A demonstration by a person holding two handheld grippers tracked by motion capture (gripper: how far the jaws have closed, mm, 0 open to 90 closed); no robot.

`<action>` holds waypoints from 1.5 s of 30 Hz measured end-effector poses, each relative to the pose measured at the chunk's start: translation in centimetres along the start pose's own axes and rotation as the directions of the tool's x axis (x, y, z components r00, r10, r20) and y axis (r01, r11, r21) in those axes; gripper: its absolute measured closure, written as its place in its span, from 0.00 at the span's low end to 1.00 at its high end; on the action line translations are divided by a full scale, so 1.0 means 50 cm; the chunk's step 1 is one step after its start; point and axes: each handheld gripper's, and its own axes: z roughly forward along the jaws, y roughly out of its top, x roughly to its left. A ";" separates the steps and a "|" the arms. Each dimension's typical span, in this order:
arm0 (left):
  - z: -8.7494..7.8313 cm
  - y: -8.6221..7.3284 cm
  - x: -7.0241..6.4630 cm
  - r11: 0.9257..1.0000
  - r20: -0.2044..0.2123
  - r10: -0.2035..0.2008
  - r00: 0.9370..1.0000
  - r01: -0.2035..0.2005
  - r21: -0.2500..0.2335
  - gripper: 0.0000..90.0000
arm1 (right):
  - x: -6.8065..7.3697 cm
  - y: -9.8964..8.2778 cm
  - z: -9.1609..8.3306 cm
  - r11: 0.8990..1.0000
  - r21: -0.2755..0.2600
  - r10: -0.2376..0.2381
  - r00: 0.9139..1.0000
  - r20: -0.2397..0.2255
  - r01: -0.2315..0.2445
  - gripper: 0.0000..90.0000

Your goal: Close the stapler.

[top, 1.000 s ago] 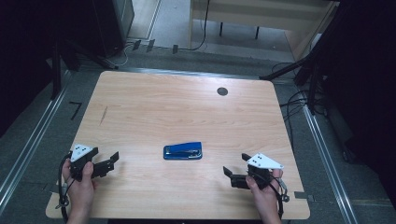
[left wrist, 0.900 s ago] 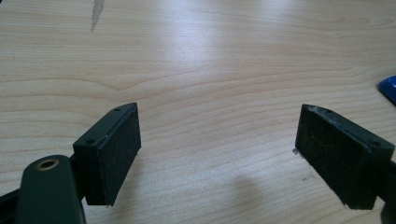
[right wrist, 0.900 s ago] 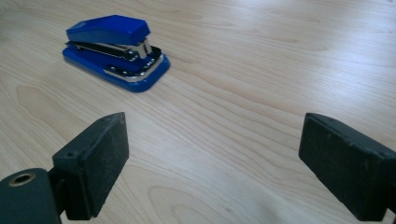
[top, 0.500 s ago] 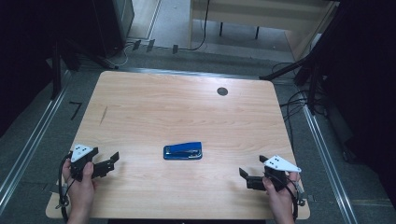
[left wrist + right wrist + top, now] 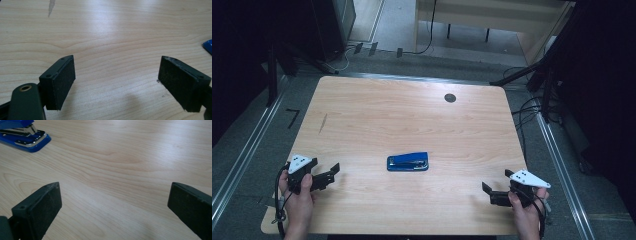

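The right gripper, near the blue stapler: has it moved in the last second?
Yes. The right gripper has slid away from the blue stapler toward the wooden table's right edge, its jaws just opening, empty.

We see a small blue plastic stapler with shiny silver metal parts (image 5: 408, 162). It lies flat on its base on the light wooden table (image 5: 412, 115), a bit nearer the front edge than the middle. It is closed, and its long side runs along that front edge.
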 end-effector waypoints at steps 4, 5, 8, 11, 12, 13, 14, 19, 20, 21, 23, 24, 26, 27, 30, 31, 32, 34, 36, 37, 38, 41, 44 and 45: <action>0.000 0.000 0.000 1.000 0.000 0.000 1.000 0.000 0.000 0.17 | -0.016 -0.008 -0.006 1.000 0.000 0.014 1.000 0.006 -0.014 0.00; 0.000 0.000 0.000 1.000 0.000 0.000 1.000 0.000 0.000 0.17 | -0.019 -0.009 -0.008 1.000 0.001 0.013 1.000 0.011 -0.013 0.00; 0.000 0.000 0.000 1.000 0.000 0.000 1.000 0.000 0.001 0.17 | -0.030 -0.015 -0.014 1.000 0.000 0.018 1.000 0.022 -0.018 0.00; 0.000 0.000 0.000 1.000 0.000 0.000 1.000 0.000 0.003 0.17 | -0.041 -0.021 -0.022 1.000 -0.002 0.018 0.999 0.046 -0.018 0.00; 0.000 0.000 0.000 1.000 0.000 0.001 1.000 -0.001 0.003 0.17 | -0.045 -0.023 -0.024 1.000 -0.003 0.021 0.999 0.050 -0.021 0.00; 0.000 0.000 0.000 1.000 0.000 0.000 1.000 0.000 0.002 0.17 | -0.050 -0.026 -0.027 1.000 -0.006 0.025 0.998 0.050 -0.025 0.00; 0.000 0.000 0.000 1.000 0.001 0.000 1.000 0.000 0.003 0.17 | -0.053 -0.028 -0.029 1.000 -0.007 0.024 0.998 0.053 -0.024 0.00; 0.000 0.000 0.000 1.000 0.000 0.002 1.000 -0.002 0.005 0.17 | -0.077 -0.036 -0.042 0.998 -0.025 0.054 0.996 0.064 -0.052 0.00; 0.001 0.000 0.000 1.000 -0.001 0.002 1.000 -0.002 0.004 0.17 | -0.081 -0.038 -0.045 0.998 -0.027 0.064 0.996 0.063 -0.063 0.00; 0.001 0.000 0.000 1.000 -0.001 0.002 1.000 -0.002 0.004 0.17 | -0.088 -0.040 -0.049 0.997 -0.032 0.074 0.995 0.064 -0.072 0.00; 0.001 0.000 0.000 1.000 0.000 0.002 1.000 -0.002 0.005 0.17 | -0.099 -0.043 -0.054 0.996 -0.043 0.086 0.994 0.070 -0.083 0.00; 0.001 0.001 0.000 1.000 -0.002 0.003 1.000 -0.003 0.005 0.17 | -0.106 -0.046 -0.059 0.994 -0.050 0.096 0.993 0.070 -0.093 0.00; 0.001 0.001 -0.001 1.000 0.000 0.003 1.000 -0.003 0.005 0.17 | -0.116 -0.050 -0.064 0.993 -0.059 0.109 0.991 0.077 -0.104 0.00; 0.002 0.000 -0.001 1.000 0.000 0.000 1.000 0.000 0.003 0.17 | -0.120 -0.052 -0.067 0.992 -0.062 0.115 0.990 0.078 -0.110 0.00; 0.002 0.001 -0.001 1.000 0.000 0.000 1.000 0.000 0.005 0.17 | -0.131 -0.059 -0.074 0.989 -0.072 0.133 0.988 0.080 -0.127 0.00; 0.002 0.001 -0.001 1.000 0.000 -0.001 1.000 0.001 0.004 0.17 | -0.133 -0.061 -0.074 0.989 -0.075 0.137 0.987 0.080 -0.131 0.00; 0.002 0.001 -0.001 1.000 0.000 -0.001 1.000 0.001 0.004 0.17 | -0.135 -0.063 -0.074 0.988 -0.079 0.143 0.987 0.077 -0.137 0.00; 0.002 0.001 -0.001 1.000 0.000 0.000 1.000 0.000 0.006 0.17 | -0.137 -0.067 -0.070 0.986 -0.083 0.151 0.986 0.071 -0.145 0.00; 0.002 0.001 -0.001 1.000 0.000 0.001 1.000 -0.001 0.007 0.17 | -0.138 -0.069 -0.066 0.986 -0.079 0.150 0.986 0.069 -0.144 0.00; 0.002 0.001 -0.001 1.000 0.000 0.001 1.000 -0.001 0.006 0.17 | -0.137 -0.070 -0.065 0.986 -0.075 0.151 0.986 0.069 -0.146 0.00; 0.002 0.001 -0.001 1.000 0.000 0.001 1.000 -0.001 0.006 0.17 | -0.137 -0.071 -0.064 0.987 -0.074 0.149 0.986 0.070 -0.143 0.00; 0.001 0.000 -0.001 1.000 0.000 0.005 1.000 -0.005 0.005 0.17 | -0.139 -0.073 -0.061 0.986 -0.066 0.157 0.985 0.073 -0.152 0.00; 0.001 0.001 -0.001 1.000 -0.001 0.005 1.000 -0.005 0.006 0.17 | -0.140 -0.074 -0.063 0.984 -0.073 0.165 0.984 0.071 -0.160 0.00; 0.001 0.000 -0.001 1.000 -0.001 0.005 1.000 -0.005 0.006 0.17 | -0.140 -0.074 -0.063 0.985 -0.077 0.159 0.985 0.070 -0.154 0.00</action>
